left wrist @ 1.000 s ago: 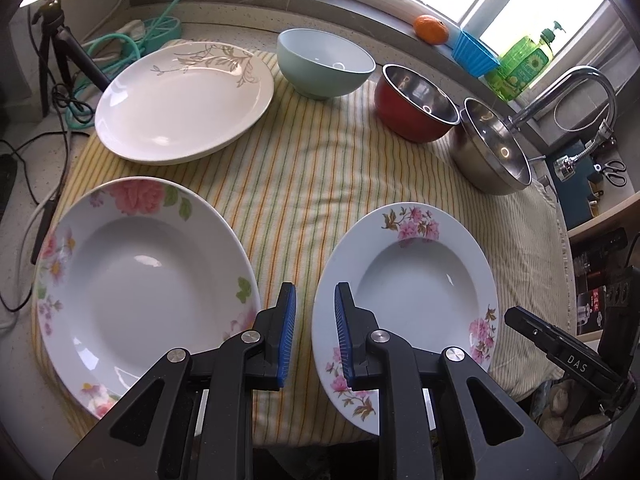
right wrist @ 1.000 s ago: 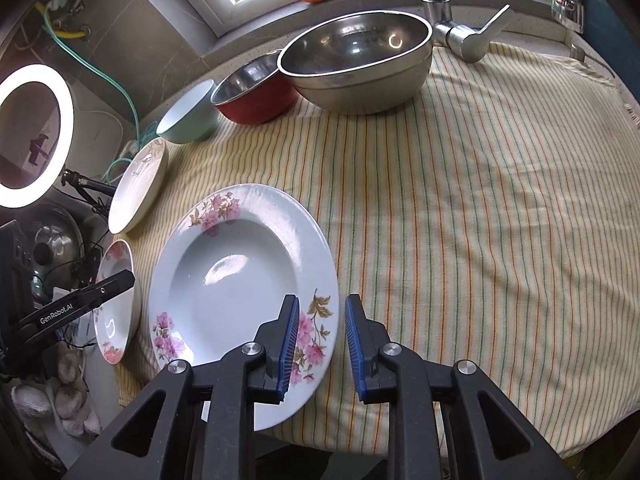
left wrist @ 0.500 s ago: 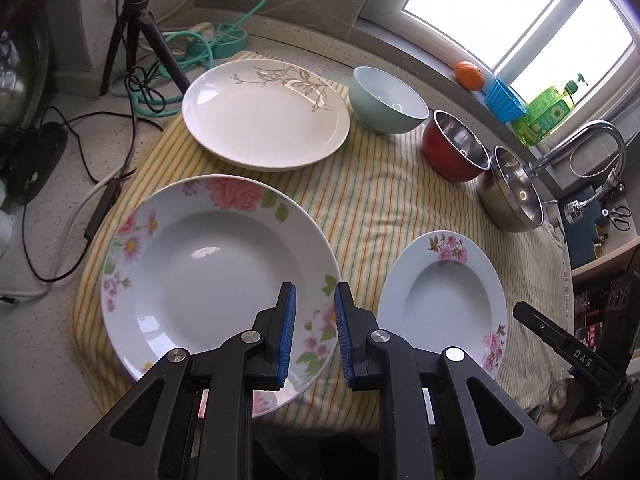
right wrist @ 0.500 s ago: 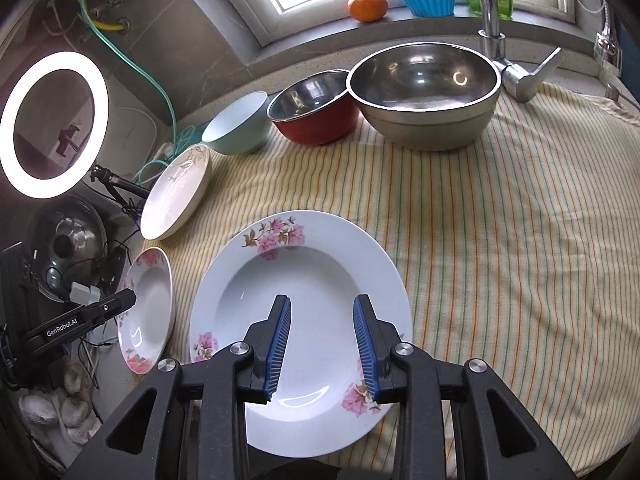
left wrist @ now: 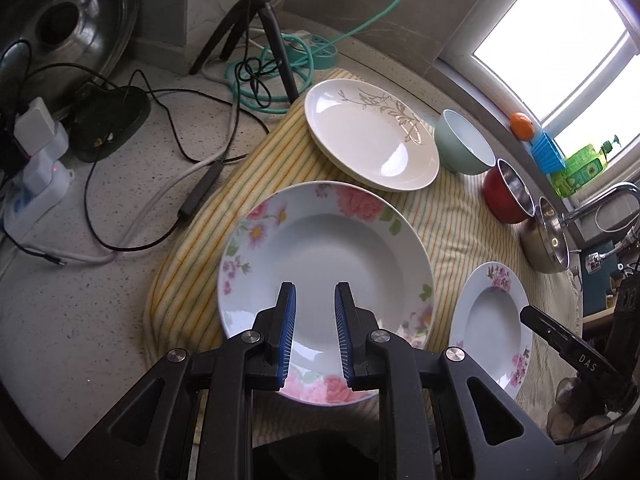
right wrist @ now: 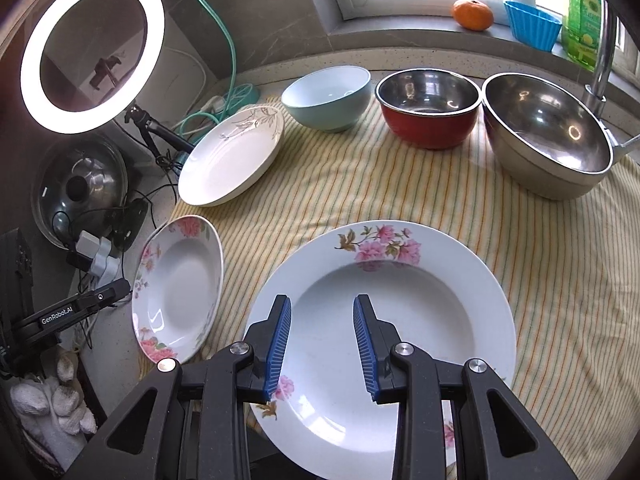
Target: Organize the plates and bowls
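My left gripper (left wrist: 315, 288) hovers over the near half of the large rose-patterned plate (left wrist: 324, 240). Its jaws stand a narrow gap apart with nothing between them. My right gripper (right wrist: 322, 302) hangs above the well of the pink-blossom plate (right wrist: 400, 320), slightly wider open and empty. That blossom plate (left wrist: 492, 320) lies to the right of the rose plate (right wrist: 180, 284). Behind them sit a white plate with a gold leaf print (right wrist: 232, 156), a pale blue bowl (right wrist: 328, 96), a red steel-lined bowl (right wrist: 428, 116) and a big steel bowl (right wrist: 548, 136).
Everything rests on a striped yellow cloth (right wrist: 400, 200). Left of it are a ring light (right wrist: 92, 52) on a tripod (left wrist: 260, 32), cables (left wrist: 160, 160), chargers and a pot lid (right wrist: 80, 188). A faucet (right wrist: 600, 60) stands at the right. An orange (right wrist: 472, 14) and a blue cup (right wrist: 532, 26) sit on the sill.
Both grippers have slid left. The left went from between the two floral plates to over the rose plate. The right went from the blossom plate's rim to over its well, jaws slightly wider.
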Motion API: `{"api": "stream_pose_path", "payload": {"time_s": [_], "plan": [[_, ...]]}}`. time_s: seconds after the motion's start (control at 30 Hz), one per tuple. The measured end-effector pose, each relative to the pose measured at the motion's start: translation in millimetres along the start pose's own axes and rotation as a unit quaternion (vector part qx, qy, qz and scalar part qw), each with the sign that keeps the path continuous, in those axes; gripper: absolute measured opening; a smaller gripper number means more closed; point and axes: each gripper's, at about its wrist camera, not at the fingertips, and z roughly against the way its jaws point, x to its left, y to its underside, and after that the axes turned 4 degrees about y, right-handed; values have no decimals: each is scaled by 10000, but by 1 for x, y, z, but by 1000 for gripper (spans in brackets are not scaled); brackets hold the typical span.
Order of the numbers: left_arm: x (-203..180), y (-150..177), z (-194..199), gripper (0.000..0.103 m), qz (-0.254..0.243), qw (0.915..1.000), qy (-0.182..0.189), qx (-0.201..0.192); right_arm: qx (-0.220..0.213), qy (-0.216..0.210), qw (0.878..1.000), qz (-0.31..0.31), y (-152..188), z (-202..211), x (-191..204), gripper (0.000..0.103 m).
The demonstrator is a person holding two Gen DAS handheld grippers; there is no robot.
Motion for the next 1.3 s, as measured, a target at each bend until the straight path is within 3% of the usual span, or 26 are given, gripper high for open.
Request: {"api": "stream_pose_path", "payload": {"time_s": [0.33,0.47,0.87,0.93,1.3], "plan": [[43,3,-1,18,418,9990,-132,7,139,-406,9979,477,-15,-26,52,29],[52,4,-5,18,479,9988,-96,46,189,-378,9970,644,-19,-38,69,29],[61,1,-22,18,619,9977,58,261,515,-371,9966,535,-25,-71,76,28],[62,0,-23,18,609,9977,67,286,578,-392,9962,524,-25,-76,77,22],[64,-1,-33,18,607,9973,103,412,793,-455,9944,522,-25,-92,85,17]]}}
